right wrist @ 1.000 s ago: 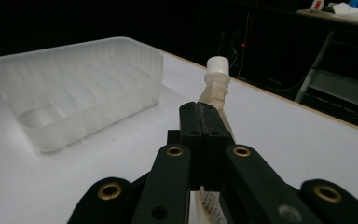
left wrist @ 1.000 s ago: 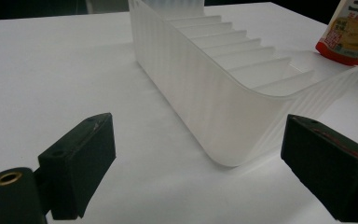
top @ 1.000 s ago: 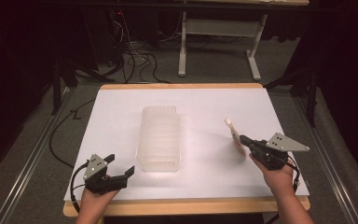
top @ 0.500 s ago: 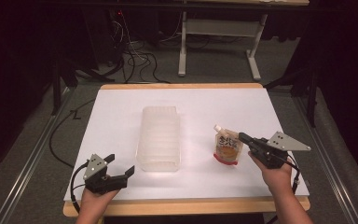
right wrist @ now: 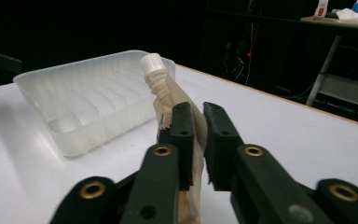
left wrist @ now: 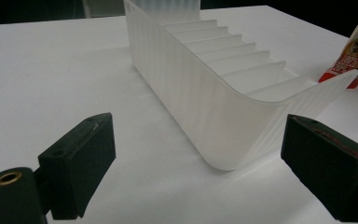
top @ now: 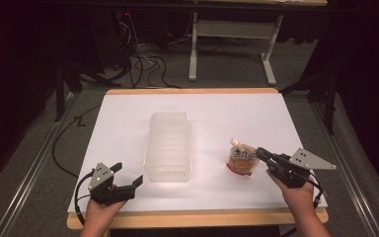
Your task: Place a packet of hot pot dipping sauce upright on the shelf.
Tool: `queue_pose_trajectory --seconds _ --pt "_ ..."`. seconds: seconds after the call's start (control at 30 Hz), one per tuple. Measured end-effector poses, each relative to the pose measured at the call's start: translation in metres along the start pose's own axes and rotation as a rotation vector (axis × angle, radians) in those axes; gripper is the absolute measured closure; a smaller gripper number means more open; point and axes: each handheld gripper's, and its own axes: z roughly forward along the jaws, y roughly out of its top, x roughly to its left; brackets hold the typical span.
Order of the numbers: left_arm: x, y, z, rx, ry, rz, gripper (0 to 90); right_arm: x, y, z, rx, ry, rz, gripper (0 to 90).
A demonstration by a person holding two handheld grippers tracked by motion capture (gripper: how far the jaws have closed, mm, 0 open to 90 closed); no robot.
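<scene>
While the pouch (top: 242,160) is pinched between the closed jaws of the right gripper (top: 267,157), it is kept to the right of the ribbed tray (top: 170,145), near the table's (top: 128,108) right front area. In the right gripper view the jaws are seen clamped on the flat upper body of the pouch (right wrist: 168,100), below its white screw cap (right wrist: 151,63), probably so that the thin film can be squeezed without slipping and the spout kept uppermost. From the high view it cannot be told whether the pouch's base touches the white surface. The left gripper (top: 128,183) is held low at the near left corner, its jaws wide apart and nothing between them; in its own view they are aimed at the tray's (left wrist: 223,102) near end, perhaps so that the light tray can be steadied. The tray's slots are seen to be unoccupied.
</scene>
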Motion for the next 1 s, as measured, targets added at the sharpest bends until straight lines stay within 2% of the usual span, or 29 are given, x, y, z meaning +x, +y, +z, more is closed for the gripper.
queue_pose_trajectory --seconds 0.03,0.07,0.2,0.33,0.57,0.6,0.7,0.83,1.0 --pt "0.0 0.0 0.0 0.002 -0.001 0.002 10.5 -0.001 -0.002 0.001 0.009 0.006 0.019 72.6" --pt "0.0 0.0 0.0 0.002 -0.001 0.002 10.5 -0.001 -0.002 0.001 0.009 0.006 0.019 72.6" --pt "0.0 0.0 0.001 0.002 -0.002 0.003 10.5 -0.004 -0.009 0.006 0.05 0.026 0.06 53.4" --pt "-0.001 0.0 0.001 0.002 -0.002 0.004 10.5 -0.009 -0.019 0.015 0.114 0.051 0.101 49.1" --pt "0.0 0.0 -0.001 0.004 -0.004 0.008 10.5 -0.009 -0.027 0.031 0.176 0.078 0.095 62.0" --pt "0.0 0.0 -0.001 0.004 -0.005 0.007 10.5 -0.01 -0.027 0.032 0.174 0.085 0.101 68.8" --pt "0.0 0.0 -0.001 0.0 -0.002 0.003 10.5 -0.009 -0.027 0.033 0.174 0.092 0.104 74.0" --pt "0.0 -0.001 -0.003 -0.002 -0.001 0.003 10.5 -0.008 -0.026 0.031 0.174 0.101 0.086 89.8" --pt "-0.001 0.0 -0.002 -0.001 -0.004 0.007 10.5 -0.007 -0.025 0.031 0.176 0.104 0.085 90.0"
